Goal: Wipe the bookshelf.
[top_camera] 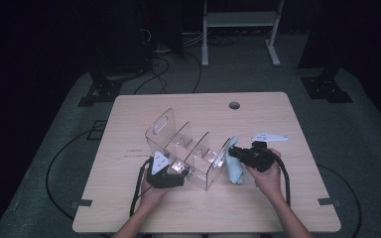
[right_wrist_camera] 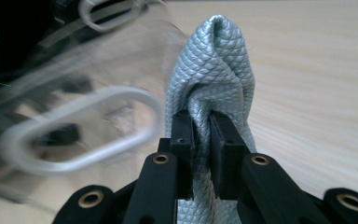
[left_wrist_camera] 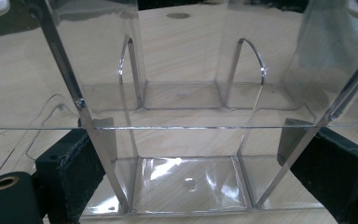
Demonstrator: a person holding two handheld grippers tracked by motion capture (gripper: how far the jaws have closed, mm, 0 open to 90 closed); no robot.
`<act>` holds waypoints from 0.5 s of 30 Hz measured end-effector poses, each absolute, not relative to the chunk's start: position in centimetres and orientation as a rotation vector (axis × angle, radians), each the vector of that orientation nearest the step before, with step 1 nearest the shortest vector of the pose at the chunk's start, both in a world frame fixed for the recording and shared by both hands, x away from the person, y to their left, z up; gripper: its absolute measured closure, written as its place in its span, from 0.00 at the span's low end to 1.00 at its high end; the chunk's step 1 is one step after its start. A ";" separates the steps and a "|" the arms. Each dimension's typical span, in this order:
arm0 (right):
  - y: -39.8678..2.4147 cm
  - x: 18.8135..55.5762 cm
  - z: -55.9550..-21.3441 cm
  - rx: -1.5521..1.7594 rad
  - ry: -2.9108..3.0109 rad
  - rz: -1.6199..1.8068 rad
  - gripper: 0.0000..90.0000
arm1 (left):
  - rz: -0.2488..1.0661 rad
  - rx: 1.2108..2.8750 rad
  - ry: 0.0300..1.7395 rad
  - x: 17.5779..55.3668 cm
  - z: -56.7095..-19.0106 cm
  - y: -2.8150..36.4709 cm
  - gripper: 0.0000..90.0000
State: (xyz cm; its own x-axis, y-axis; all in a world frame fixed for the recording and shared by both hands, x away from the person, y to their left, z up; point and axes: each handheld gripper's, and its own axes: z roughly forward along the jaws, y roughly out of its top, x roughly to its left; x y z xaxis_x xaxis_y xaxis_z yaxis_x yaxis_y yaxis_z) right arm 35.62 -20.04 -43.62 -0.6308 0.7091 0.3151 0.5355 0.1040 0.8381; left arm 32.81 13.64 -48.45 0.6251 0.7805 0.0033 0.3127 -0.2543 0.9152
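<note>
The right gripper pinches the blue cloth tight in its fingers, just right of the clear rack on the counter, long side upright, while the left gripper fingers, spread wide, clamp the rack's near end.

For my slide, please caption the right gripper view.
Right gripper pinching a folded light blue cloth beside the clear organizer.
</note>
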 end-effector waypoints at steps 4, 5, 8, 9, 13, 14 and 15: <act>-19.2 34.1 -42.2 1.171 2.214 1.593 0.89 | 0.582 1.833 0.879 32.8 -48.4 13.6 0.09; -19.0 33.7 -42.0 1.156 2.220 1.603 0.89 | 0.582 1.833 0.880 32.8 -48.4 13.6 0.09; -18.1 32.3 -41.6 1.098 2.243 1.628 0.89 | 0.584 1.838 0.880 32.8 -48.4 13.7 0.09; -17.7 31.8 -41.6 1.077 2.251 1.632 0.89 | 0.584 1.837 0.880 32.8 -48.4 13.7 0.09; -17.1 30.8 -41.5 1.025 2.283 1.631 0.89 | 0.584 1.837 0.878 32.8 -48.4 13.7 0.09; -17.1 30.8 -41.5 1.016 2.283 1.620 0.89 | 0.585 1.836 0.877 32.8 -48.4 13.6 0.09; -17.3 31.0 -41.5 1.028 2.282 1.611 0.89 | 0.587 1.836 0.877 32.8 -48.4 13.6 0.09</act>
State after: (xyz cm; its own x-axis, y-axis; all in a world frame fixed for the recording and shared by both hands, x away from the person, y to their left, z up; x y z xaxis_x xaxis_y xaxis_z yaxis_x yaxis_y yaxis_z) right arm 31.04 -17.26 -41.50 -0.7494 0.6150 0.2453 0.4369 0.1810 0.8811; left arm 32.76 13.60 -48.39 0.6225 0.7825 0.0121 0.3089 -0.2599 0.9149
